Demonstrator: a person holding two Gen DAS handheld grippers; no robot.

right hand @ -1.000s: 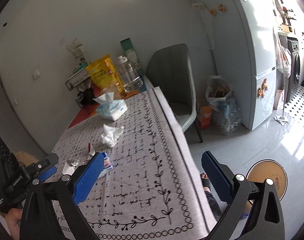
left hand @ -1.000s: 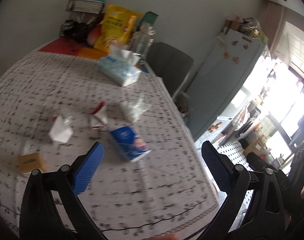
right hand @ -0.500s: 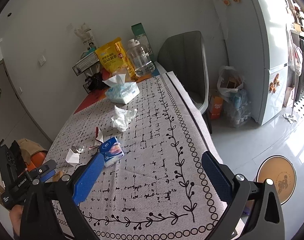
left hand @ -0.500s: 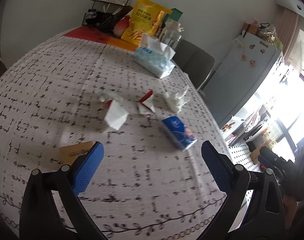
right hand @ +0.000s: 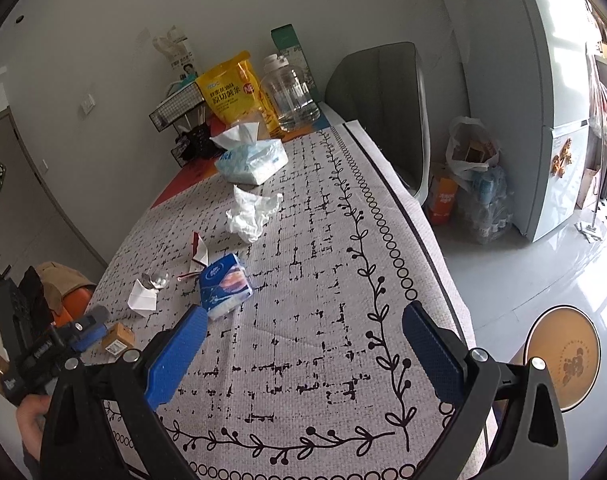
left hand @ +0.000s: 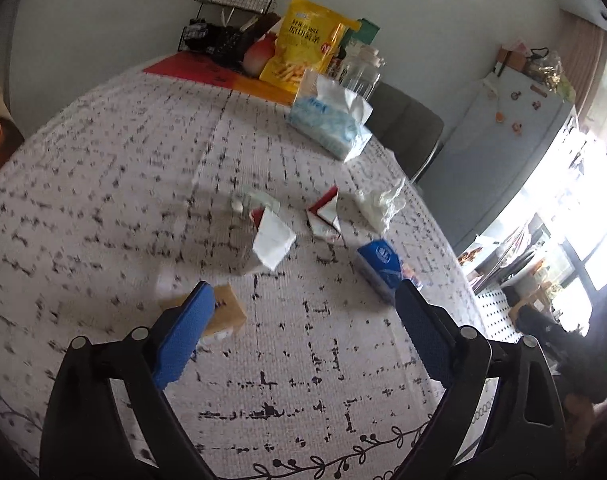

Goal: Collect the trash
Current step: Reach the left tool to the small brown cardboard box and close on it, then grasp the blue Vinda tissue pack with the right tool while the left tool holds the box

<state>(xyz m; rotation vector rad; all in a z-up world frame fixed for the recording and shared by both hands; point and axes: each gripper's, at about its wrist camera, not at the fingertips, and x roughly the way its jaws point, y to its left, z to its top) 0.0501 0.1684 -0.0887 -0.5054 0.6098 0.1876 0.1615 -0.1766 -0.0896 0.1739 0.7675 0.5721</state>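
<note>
The left gripper [left hand: 303,320] hangs above the near part of the table [left hand: 103,160], which is covered in a white cloth with black marks. Its blue pads stand wide apart and are closing slightly, with nothing between them but bare cloth. The small brown cardboard box [left hand: 225,312] lies just beside the left pad, partly hidden behind it. Further off, ahead of the jaws, sits the white folded paper [left hand: 273,240], with a crumpled clear wrapper [left hand: 251,200] behind it and a red-and-white torn wrapper [left hand: 323,216] to its right. A crumpled white tissue [left hand: 379,208] lies further right, and the blue snack packet [left hand: 379,266] rests near the tip of the right pad.

The right gripper [right hand: 303,344] hovers over the cloth's near end, jaws spread wide and empty. The blue snack packet [right hand: 223,284] lies just beyond its left pad.

The right wrist view shows the whole length of the table, a grey chair [right hand: 383,108], a round stool [right hand: 563,356] on the floor and the left gripper [right hand: 63,340] held in a hand [right hand: 31,420] at the table's left side. The left wrist view is blurred but shows the small scraps closer up.
</note>
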